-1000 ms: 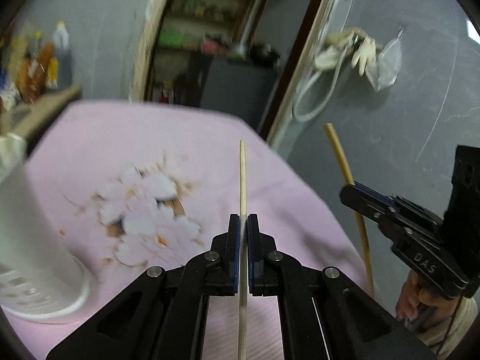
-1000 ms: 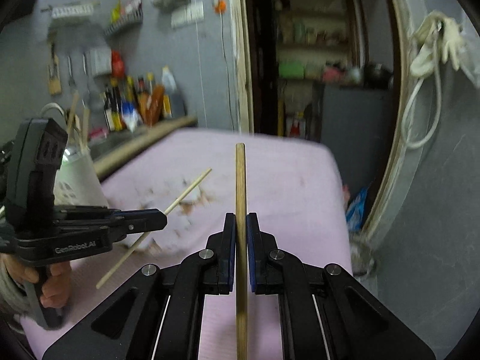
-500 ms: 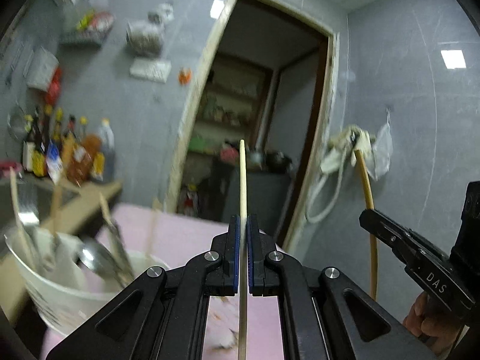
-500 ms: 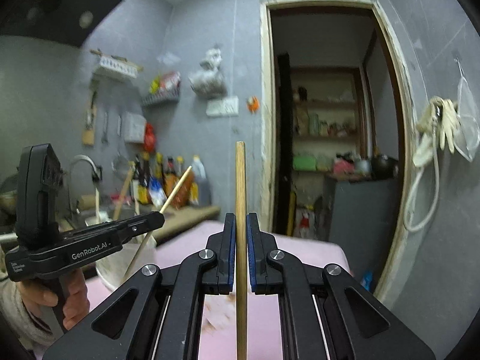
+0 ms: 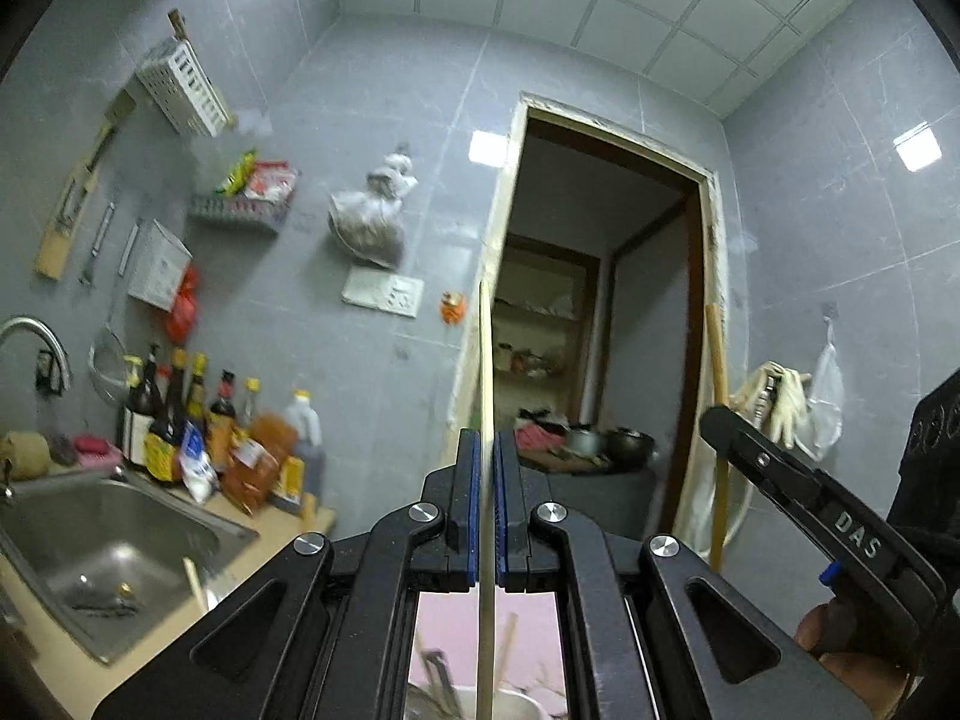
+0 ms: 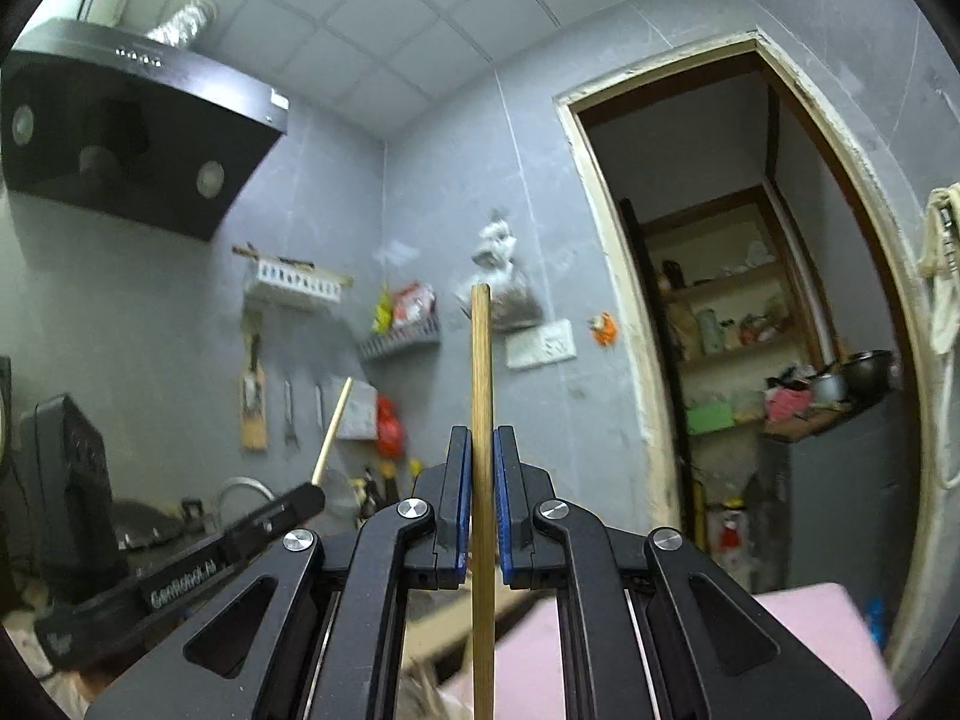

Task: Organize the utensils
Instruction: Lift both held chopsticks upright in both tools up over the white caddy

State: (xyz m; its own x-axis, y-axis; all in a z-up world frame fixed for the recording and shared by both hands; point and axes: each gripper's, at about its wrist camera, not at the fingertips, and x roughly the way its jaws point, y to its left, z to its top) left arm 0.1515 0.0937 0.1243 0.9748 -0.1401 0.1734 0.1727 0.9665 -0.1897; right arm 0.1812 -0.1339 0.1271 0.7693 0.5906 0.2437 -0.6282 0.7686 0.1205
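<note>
Pale wood fills your left tool (image 5: 486, 516): its pads are pinched onto a thin light wooden chopstick (image 5: 485, 420) pointing to twelve o'clock. Your right tool (image 6: 480, 510) is clamped likewise on a thicker brown wooden chopstick (image 6: 480, 408). You look mid-carry, both sticks aloft. At six o'clock a white holder's rim (image 5: 516, 705) peeks up from the pink surface (image 5: 456, 630); next, tip each stick down into it before releasing.
</note>
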